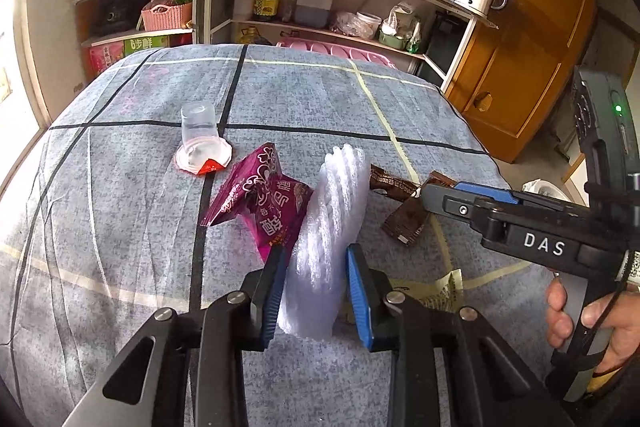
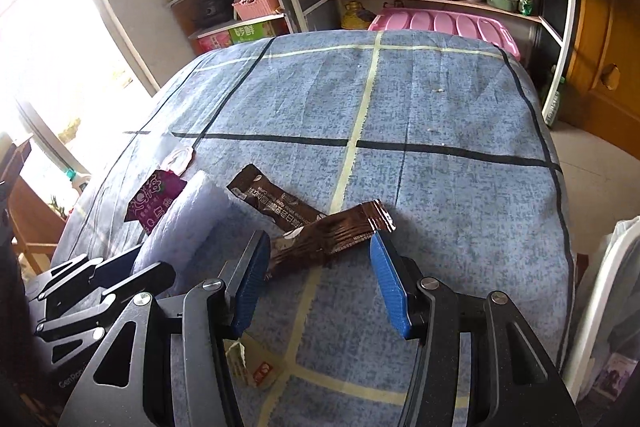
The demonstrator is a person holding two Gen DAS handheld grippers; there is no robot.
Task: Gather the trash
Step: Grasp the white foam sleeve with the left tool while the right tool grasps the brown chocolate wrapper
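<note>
A white foam net sleeve (image 1: pixel 340 195) lies on the blue-grey checked cloth, and my left gripper (image 1: pixel 316 267) is shut on its near end, both blue pads pressing its sides. A purple snack wrapper (image 1: pixel 268 203) touches the foam's left side. An upturned clear plastic cup (image 1: pixel 198 135) stands farther left. Two brown sachets (image 2: pixel 332 231) lie crossed in the right wrist view. My right gripper (image 2: pixel 316 255) is open just over their near ends, one pad on each side, not pressing. The foam (image 2: pixel 188 223) and the purple wrapper (image 2: pixel 156 199) appear to its left.
A yellowish wrapper (image 2: pixel 256 367) lies under the right gripper near the table's front. A white bag-lined bin (image 2: pixel 612 267) stands off the table's right edge. Shelves with bottles (image 1: pixel 312 7) and a pink lid (image 2: pixel 448 23) stand behind the table. A person's hand (image 1: pixel 600 315) holds the right gripper's handle.
</note>
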